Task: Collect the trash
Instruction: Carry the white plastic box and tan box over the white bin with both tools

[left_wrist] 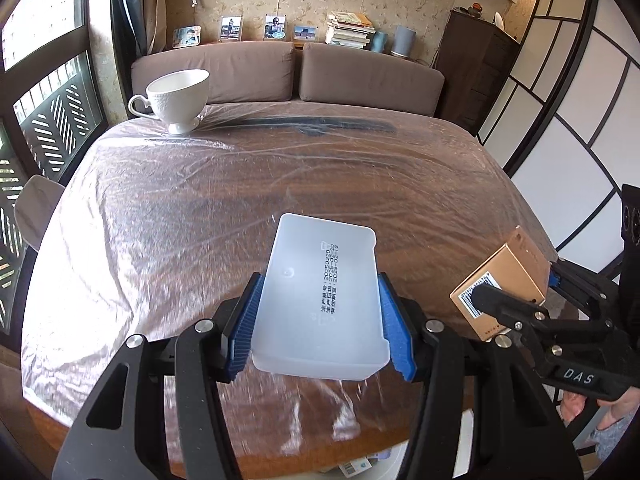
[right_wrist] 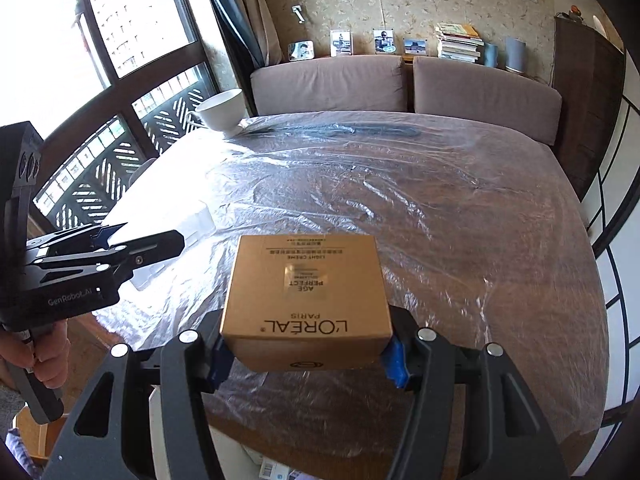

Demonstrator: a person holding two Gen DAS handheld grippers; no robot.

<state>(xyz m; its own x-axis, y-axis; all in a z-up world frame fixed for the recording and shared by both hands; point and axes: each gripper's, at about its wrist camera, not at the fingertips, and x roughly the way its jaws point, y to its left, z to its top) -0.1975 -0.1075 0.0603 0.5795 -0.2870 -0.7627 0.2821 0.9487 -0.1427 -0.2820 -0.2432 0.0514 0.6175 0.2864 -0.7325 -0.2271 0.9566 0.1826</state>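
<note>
Left gripper: the left gripper (left_wrist: 320, 320) is clamped on a translucent white plastic tray (left_wrist: 320, 300), its blue ribbed pads (left_wrist: 394, 328) pressed against the tray's two long sides.
Plastic tray: it is held bottom-up above the near edge of the table (left_wrist: 160, 220), clear of the surface, with lines of dark printed text and date figures showing on its base.
Right gripper: the right gripper (right_wrist: 306, 354) is closed on a gold cardboard box (right_wrist: 306, 296), gripping it low at its near end; one blue pad (right_wrist: 396, 360) shows at the box's right corner.
Cardboard box: it is held above the near edge of the table, clear of the surface, the printed L'ORÉAL PARIS lettering on its top reading upside down in the right wrist view; a white label (left_wrist: 474, 294) sits on its end face.
Hand: a hand (right_wrist: 44, 356) grips the handle of the left gripper at the left edge of the right wrist view.
Below the near edge: something white with printed labels (right_wrist: 276, 470) lies under the table edge; what it is I cannot tell.
Table: wooden, covered with a crinkled clear plastic sheet (right_wrist: 400, 200) that reaches all edges in view.
Far left corner: a white footed teacup (left_wrist: 178, 96) stands upright there.
Far edge: a long dark object (left_wrist: 320, 124) lies under the sheet, along the far edge.
Beyond the table: a brown sofa (left_wrist: 288, 76) backs against the wall, with photo frames (left_wrist: 276, 26) and a stack of books (left_wrist: 350, 30) on the ledge behind it.
</note>
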